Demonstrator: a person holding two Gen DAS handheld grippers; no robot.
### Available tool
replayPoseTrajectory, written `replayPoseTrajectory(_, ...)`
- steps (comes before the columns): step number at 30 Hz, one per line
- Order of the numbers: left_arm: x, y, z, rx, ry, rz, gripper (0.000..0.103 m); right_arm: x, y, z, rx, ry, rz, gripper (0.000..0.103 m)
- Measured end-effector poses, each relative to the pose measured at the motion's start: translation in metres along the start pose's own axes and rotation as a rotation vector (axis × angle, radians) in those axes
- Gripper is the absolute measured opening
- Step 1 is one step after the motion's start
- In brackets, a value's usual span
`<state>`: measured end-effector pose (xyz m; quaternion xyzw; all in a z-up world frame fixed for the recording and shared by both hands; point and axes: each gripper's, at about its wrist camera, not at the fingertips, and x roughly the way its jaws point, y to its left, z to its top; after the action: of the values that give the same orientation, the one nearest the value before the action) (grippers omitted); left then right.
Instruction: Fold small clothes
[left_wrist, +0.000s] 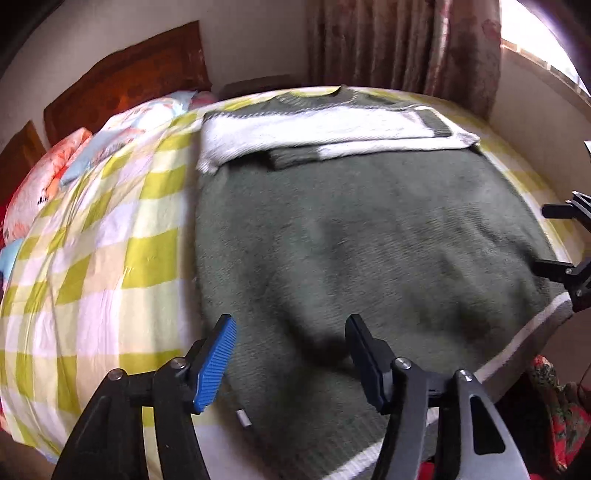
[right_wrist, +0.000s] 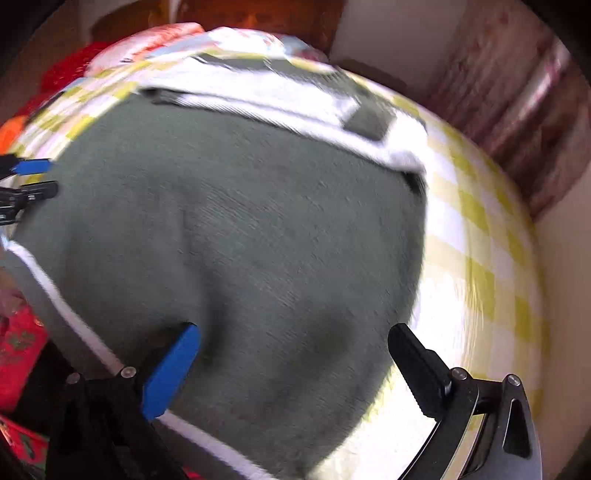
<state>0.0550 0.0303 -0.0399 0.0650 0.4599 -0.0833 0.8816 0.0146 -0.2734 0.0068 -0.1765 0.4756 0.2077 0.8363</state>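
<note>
A grey-green and white sweater (left_wrist: 362, 236) lies flat on the bed, its white sleeves (left_wrist: 317, 133) folded across the chest. It also fills the right wrist view (right_wrist: 236, 229). My left gripper (left_wrist: 291, 332) is open and empty above the sweater's near left hem. My right gripper (right_wrist: 295, 343) is open and empty above the near right hem. The right gripper shows at the right edge of the left wrist view (left_wrist: 561, 240). The left gripper shows at the left edge of the right wrist view (right_wrist: 33, 177).
The bed has a yellow and white checked sheet (left_wrist: 110, 243). Patterned pillows (left_wrist: 44, 184) lie at its head by a wooden headboard (left_wrist: 129, 74). Curtains (left_wrist: 399, 40) hang behind. Red patterned fabric (right_wrist: 18, 350) lies beside the bed.
</note>
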Motion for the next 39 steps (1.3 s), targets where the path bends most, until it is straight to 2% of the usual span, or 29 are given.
replayPoseTrajectory(2,0.000,-0.023,0.004,0.031,-0.020,-0.094,0.062,0.000,0.019,0.007,-0.017,-0.039,0.113,0.103)
replayPoseTrajectory(3,0.007,-0.034,0.004,0.055,0.001,-0.107,0.062,0.006,0.029,0.009,-0.043,-0.033,0.104,0.103)
replayPoseTrajectory(4,0.016,-0.043,0.003,0.083,0.030,-0.088,0.062,0.015,0.038,0.008,-0.074,-0.007,0.063,0.103)
replayPoseTrajectory(5,0.019,-0.048,-0.002,0.111,0.008,-0.061,0.066,0.028,0.045,0.005,-0.109,0.036,0.028,0.103)
replayPoseTrajectory(6,0.016,-0.049,-0.006,0.131,-0.014,-0.046,0.068,0.027,0.040,0.001,-0.092,0.004,0.063,0.103)
replayPoseTrajectory(7,0.016,-0.043,-0.007,0.125,-0.012,-0.070,0.068,0.030,0.031,-0.003,-0.061,0.029,0.108,0.103)
replayPoseTrajectory(9,0.012,-0.025,-0.013,0.087,0.014,-0.098,0.068,0.024,0.014,-0.016,-0.051,0.030,0.102,0.103)
replayPoseTrajectory(11,0.004,-0.018,-0.025,0.124,0.009,-0.087,0.068,0.018,0.001,-0.031,-0.030,0.049,0.106,0.103)
replayPoseTrajectory(12,0.001,-0.017,-0.032,0.138,0.027,-0.044,0.077,0.014,-0.003,-0.040,-0.029,0.049,0.105,0.103)
replayPoseTrajectory(13,0.000,-0.010,-0.036,0.108,0.036,-0.042,0.079,0.010,-0.008,-0.045,-0.022,0.053,0.106,0.103)
replayPoseTrajectory(16,-0.005,0.005,-0.039,0.014,0.060,-0.092,0.077,0.002,-0.015,-0.052,0.005,0.072,0.091,0.103)
replayPoseTrajectory(17,-0.007,0.003,-0.037,0.004,0.067,-0.087,0.071,-0.001,-0.015,-0.053,0.014,0.072,0.080,0.103)
replayPoseTrajectory(18,-0.010,-0.003,-0.033,0.008,0.060,-0.087,0.060,-0.004,-0.012,-0.049,0.011,0.060,0.077,0.103)
replayPoseTrajectory(19,-0.013,-0.012,-0.029,0.028,0.042,-0.098,0.058,-0.006,-0.007,-0.043,0.001,0.034,0.085,0.103)
replayPoseTrajectory(22,-0.013,-0.040,-0.015,0.081,-0.031,-0.101,0.058,-0.001,0.009,-0.022,0.030,-0.035,0.129,0.103)
replayPoseTrajectory(25,0.010,-0.061,-0.016,0.134,0.036,-0.099,0.059,0.022,0.039,-0.010,-0.056,0.008,0.088,0.103)
replayPoseTrajectory(26,0.005,-0.062,-0.022,0.153,-0.015,-0.083,0.060,0.018,0.037,-0.011,-0.060,-0.021,0.094,0.103)
replayPoseTrajectory(27,0.002,-0.059,-0.027,0.163,-0.014,-0.088,0.061,0.017,0.029,-0.012,-0.057,-0.004,0.120,0.103)
replayPoseTrajectory(29,-0.003,-0.038,-0.036,0.101,0.002,-0.141,0.062,0.004,0.017,-0.029,-0.066,0.013,0.129,0.103)
replayPoseTrajectory(31,-0.013,-0.023,-0.045,0.069,-0.004,-0.175,0.057,-0.005,0.011,-0.046,-0.053,0.040,0.123,0.103)
replayPoseTrajectory(33,-0.016,-0.016,-0.052,0.080,0.031,-0.080,0.058,-0.014,0.001,-0.062,-0.037,0.055,0.119,0.103)
replayPoseTrajectory(35,-0.024,-0.008,-0.055,0.066,0.006,-0.092,0.058,-0.022,-0.003,-0.067,-0.015,0.032,0.119,0.103)
replayPoseTrajectory(37,-0.029,-0.001,-0.046,0.004,-0.023,-0.126,0.058,-0.034,-0.006,-0.071,0.012,-0.022,0.138,0.103)
replayPoseTrajectory(38,-0.030,0.000,-0.039,-0.024,-0.043,-0.114,0.058,-0.035,-0.007,-0.067,0.028,-0.046,0.119,0.103)
replayPoseTrajectory(39,-0.027,-0.001,-0.032,-0.036,-0.052,-0.065,0.058,-0.032,-0.006,-0.061,0.040,-0.053,0.076,0.103)
